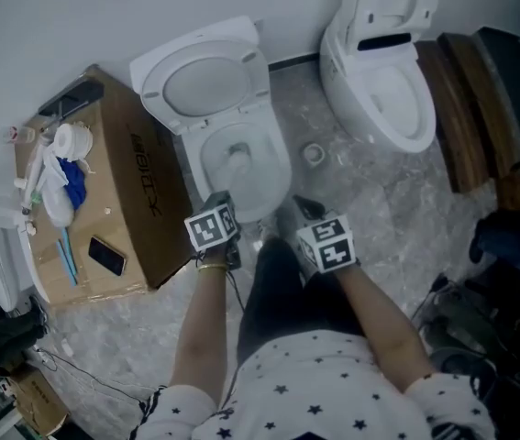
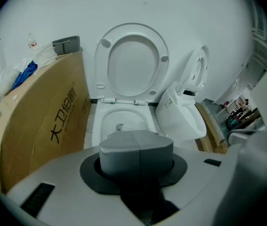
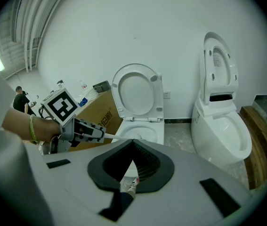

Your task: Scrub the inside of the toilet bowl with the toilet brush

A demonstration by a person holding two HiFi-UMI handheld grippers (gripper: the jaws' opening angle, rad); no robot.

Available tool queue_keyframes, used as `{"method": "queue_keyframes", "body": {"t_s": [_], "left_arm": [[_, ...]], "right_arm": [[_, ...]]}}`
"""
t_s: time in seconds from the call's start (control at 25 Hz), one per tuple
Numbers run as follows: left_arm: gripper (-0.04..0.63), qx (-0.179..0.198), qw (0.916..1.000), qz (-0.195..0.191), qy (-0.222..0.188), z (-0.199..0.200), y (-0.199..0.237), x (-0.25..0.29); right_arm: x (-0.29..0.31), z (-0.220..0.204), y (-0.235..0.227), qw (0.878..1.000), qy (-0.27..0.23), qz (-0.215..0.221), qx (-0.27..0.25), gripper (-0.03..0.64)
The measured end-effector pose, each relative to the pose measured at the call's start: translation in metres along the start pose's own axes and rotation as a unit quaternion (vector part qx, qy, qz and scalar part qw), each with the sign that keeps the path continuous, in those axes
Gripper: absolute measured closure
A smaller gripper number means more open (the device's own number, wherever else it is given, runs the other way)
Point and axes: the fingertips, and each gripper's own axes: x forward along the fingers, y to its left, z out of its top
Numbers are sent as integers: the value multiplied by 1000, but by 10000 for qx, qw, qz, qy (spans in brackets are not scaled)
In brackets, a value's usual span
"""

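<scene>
While the open toilet (image 1: pixel 280 168) fills the upper centre of the head view, the left gripper (image 1: pixel 222 197) hovers at its near rim. Its fingers are clamped on the handle of the toilet brush (image 1: pixel 237 159), whose head sits down inside it. Just right of it, the right gripper (image 1: pixel 302 208) has its fingers closed together on nothing.

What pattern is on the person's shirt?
The shirt is white with small dark stars, clearest in the head view.

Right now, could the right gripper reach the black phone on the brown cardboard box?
Probably not: the black phone lies beyond the left gripper holding the white toilet brush, so the right gripper must cross it.
</scene>
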Motion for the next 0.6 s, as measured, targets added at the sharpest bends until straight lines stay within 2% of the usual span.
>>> {"method": "queue_keyframes", "body": {"t_s": [0.32, 0.6], "left_arm": [[448, -297, 9995, -68, -73, -35, -9, -36], [448, -408, 9989, -111, -212, -57, -13, -67]], "right_arm": [[-27, -6, 13, 9999, -136, 52, 55, 611], [-44, -15, 20, 9998, -156, 66, 50, 611]]}}
